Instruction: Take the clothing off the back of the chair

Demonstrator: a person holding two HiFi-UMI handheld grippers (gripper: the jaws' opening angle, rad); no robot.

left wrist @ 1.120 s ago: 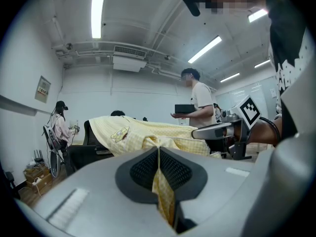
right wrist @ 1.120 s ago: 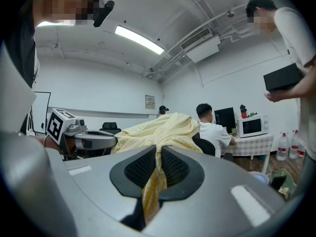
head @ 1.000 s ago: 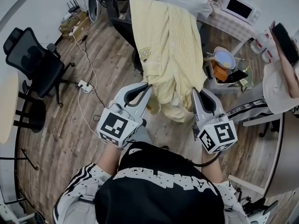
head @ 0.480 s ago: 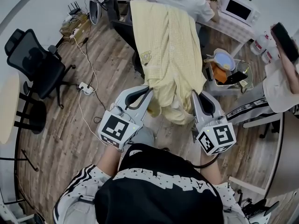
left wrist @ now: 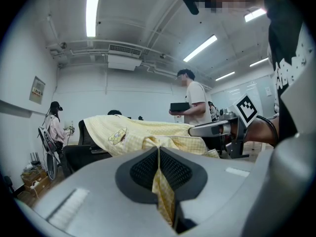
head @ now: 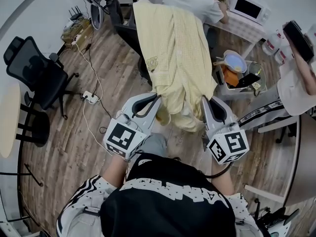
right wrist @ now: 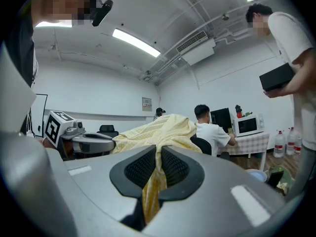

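Across the back of the dark chair [head: 127,33] the far end of the yellow garment [head: 175,58] lies draped, while its near hem is drawn out toward the person and caught at two places. The left gripper [head: 157,98] has its jaws closed tight on a thin fold of the yellow cloth, which hangs down between the pads. The right gripper [head: 204,101] is likewise clamped on a thicker bunch of the same fabric (its jaws stand a shade wider for that). Both grippers point about level, side by side, with the cloth spanning from them to the chair. As I judge it, the grasp is made on both sides, yet the removal itself is not done: the upper part of the garment rests on the chair, so lifting or drawing it clear of the back remains.
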